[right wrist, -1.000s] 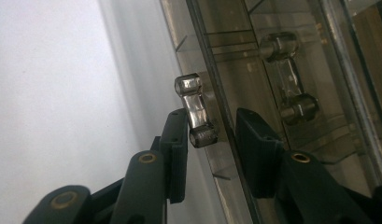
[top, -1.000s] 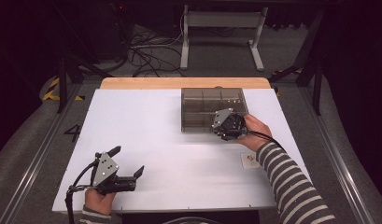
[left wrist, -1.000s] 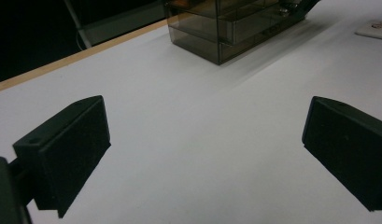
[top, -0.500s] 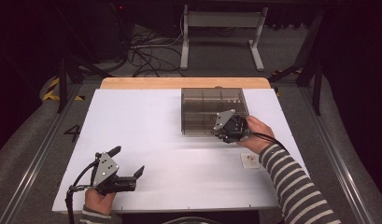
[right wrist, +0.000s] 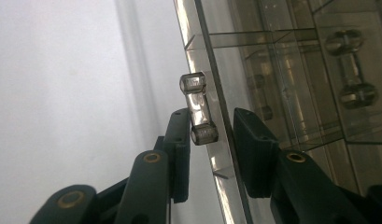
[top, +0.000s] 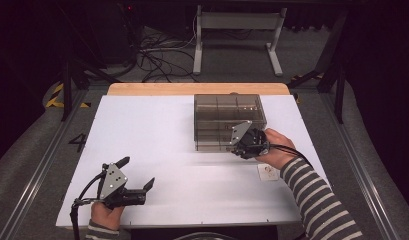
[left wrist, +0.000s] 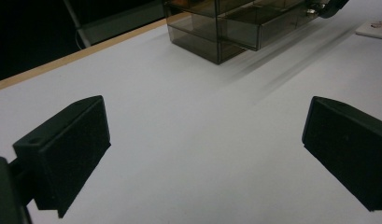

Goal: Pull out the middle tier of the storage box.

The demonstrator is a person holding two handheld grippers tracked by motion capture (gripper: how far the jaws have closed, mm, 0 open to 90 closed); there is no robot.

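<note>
- Smoky translucent plastic drawer cabinet toward the far right of the white table top; lower drawer front seen pulled slightly out in the left gripper view
- Right gripper at the cabinet's near face; jaws parted, either side of a clear bar-shaped drawer handle; not clamped on it
- Left gripper near the table's front left corner, well apart from the cabinet; jaws spread wide, holding nothing
- Small white card just beside the right hand

In the right gripper view the right gripper has its black jaws parted around the clear handle of a smoky see-through drawer box — the handle's lower knob just beside the left jaw — with the white table alongside.
</note>
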